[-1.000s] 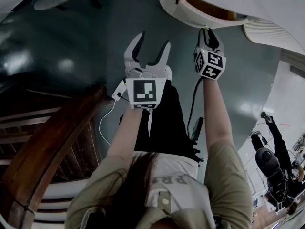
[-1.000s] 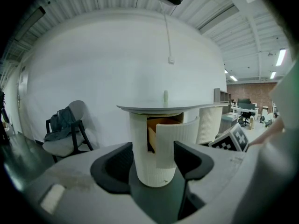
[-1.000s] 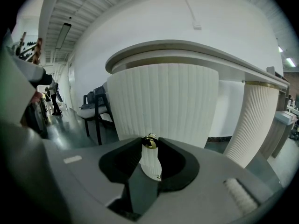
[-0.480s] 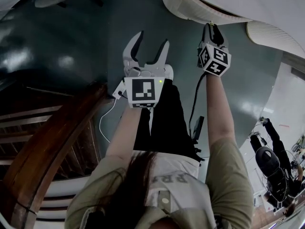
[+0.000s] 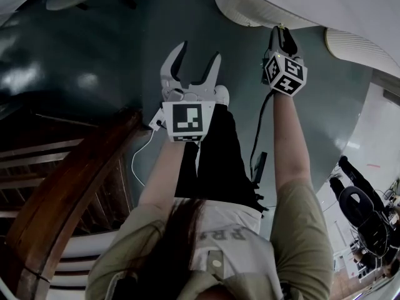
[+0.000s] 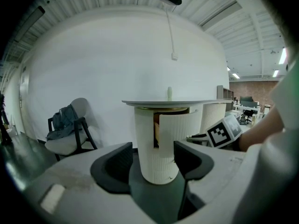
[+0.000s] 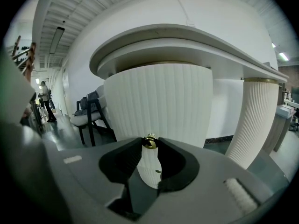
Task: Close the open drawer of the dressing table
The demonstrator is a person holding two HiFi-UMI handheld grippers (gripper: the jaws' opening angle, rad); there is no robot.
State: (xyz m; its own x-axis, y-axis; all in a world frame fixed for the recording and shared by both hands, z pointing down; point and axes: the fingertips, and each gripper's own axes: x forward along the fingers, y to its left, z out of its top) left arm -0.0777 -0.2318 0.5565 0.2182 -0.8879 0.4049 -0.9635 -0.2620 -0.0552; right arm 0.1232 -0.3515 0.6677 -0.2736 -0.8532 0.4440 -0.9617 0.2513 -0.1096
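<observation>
A person seen from above holds out two tools towards a white dressing table (image 5: pixel 350 49). The right hand-held gripper (image 5: pixel 280 31) has its jaws drawn close together and clamped on a small brass knob (image 7: pixel 149 142). The knob sits at the very tips of the jaws, on the curved, ribbed front of the drawer (image 7: pixel 159 101).

The drawer lies directly ahead of this hand-held gripper, tucked beneath the overhanging tabletop (image 5: pixel 325 2). Seen from the left hand-held gripper's camera, a narrow dark gap shows beside the drawer front, so the drawer appears not yet fully home.

The left hand-held gripper (image 5: pixel 200 50) hangs over the dark floor (image 5: pixel 125 55) with its jaws spread wide and nothing between them. It is well apart from the dressing table and off to the side of its partner.

The right hand is clearly the nearer one and already has contact. The drawer's line of travel seems to run straight along the direction the right jaws point, so the remaining move is likely a push forward, away from the person, until the gap closes.
</observation>
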